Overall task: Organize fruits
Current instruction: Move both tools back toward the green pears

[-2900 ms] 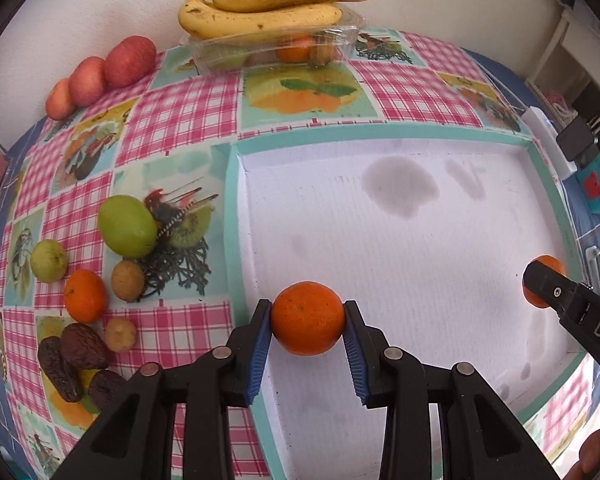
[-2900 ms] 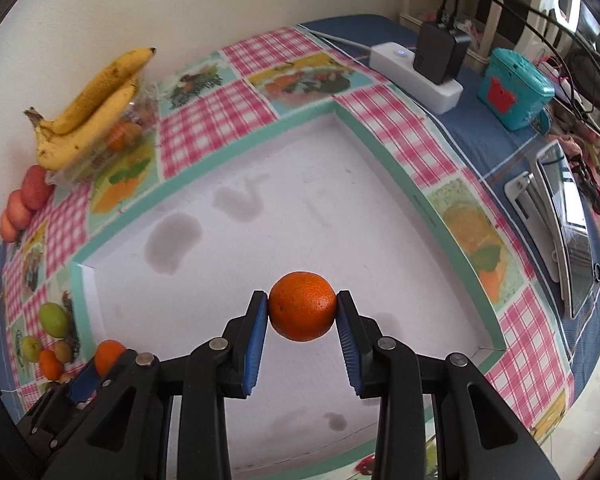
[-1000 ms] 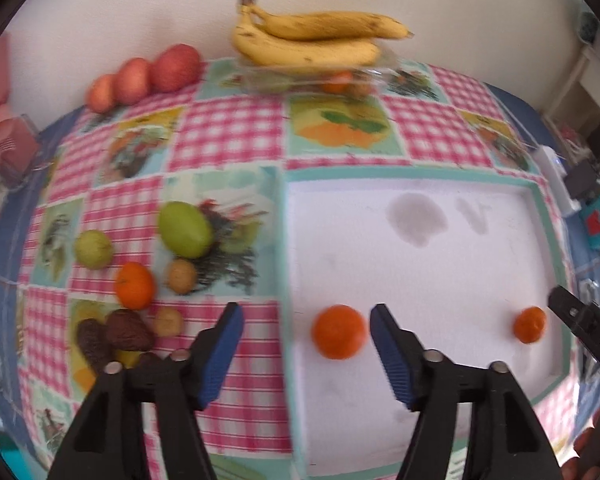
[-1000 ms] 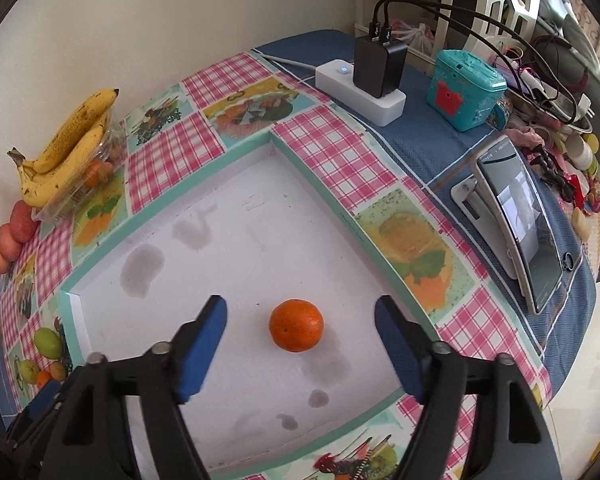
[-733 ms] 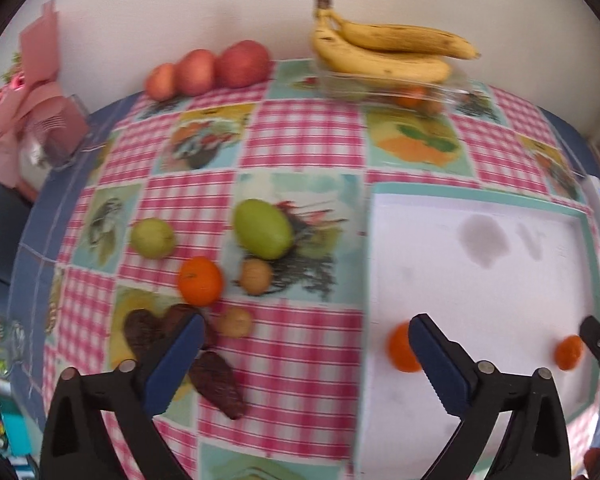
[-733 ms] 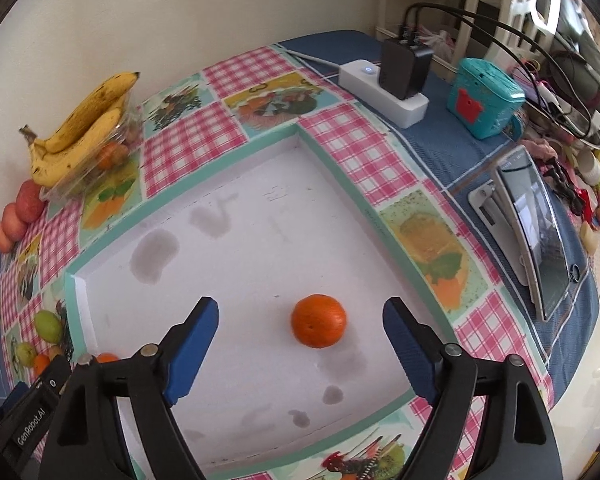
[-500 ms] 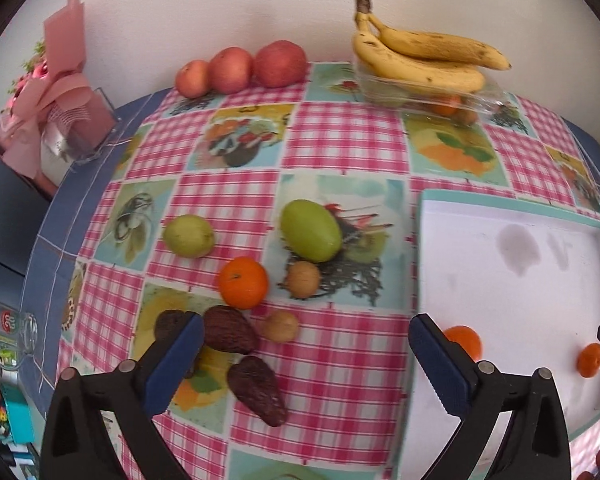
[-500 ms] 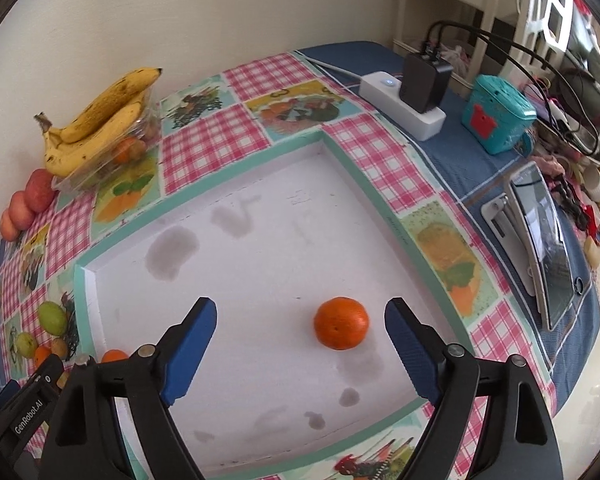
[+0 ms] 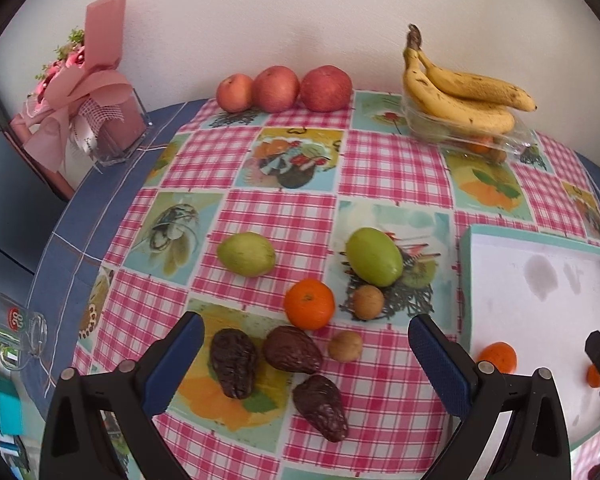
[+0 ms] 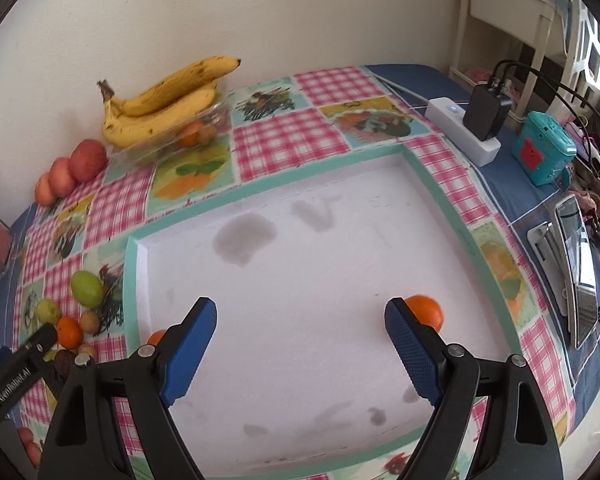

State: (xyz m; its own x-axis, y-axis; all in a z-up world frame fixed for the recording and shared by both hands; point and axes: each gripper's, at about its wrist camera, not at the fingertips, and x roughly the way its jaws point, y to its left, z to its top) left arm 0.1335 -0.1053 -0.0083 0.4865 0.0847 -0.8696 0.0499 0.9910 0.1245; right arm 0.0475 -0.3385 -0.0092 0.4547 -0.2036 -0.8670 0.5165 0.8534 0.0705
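Two oranges lie on the white tray [image 10: 440, 184]: one orange [image 10: 426, 312] just behind the right gripper's [image 10: 298, 344] right fingertip, the other orange [image 10: 156, 337] at the tray's near-left corner, partly hidden by that claw's left finger. The right gripper is spread wide and holds nothing, with bare tray between its blue pads.

The left gripper [image 9: 306, 360] is also spread wide and empty, above the checked tablecloth [image 9: 384, 168]. Between its fingers, close in, lie three dark wrinkled avocados [image 9: 292, 350] and a small brown fruit [image 9: 344, 346]. Just ahead of them sits a third orange [image 9: 309, 303], with another small brown fruit [image 9: 368, 302] to its right. Farther ahead are two green fruits: one green fruit [image 9: 246, 254] to the left, the larger green fruit [image 9: 374, 256] to the right. To the right of this claw's right finger, the tray's edge and its two oranges show.

Far ahead, by the wall, stand three red apples [image 9: 284, 88], and to their right a bunch of bananas [image 9: 460, 96] rests on a clear plastic box [image 9: 516, 142]. A pink wrapped bouquet [image 9: 80, 92] stands far to the left.
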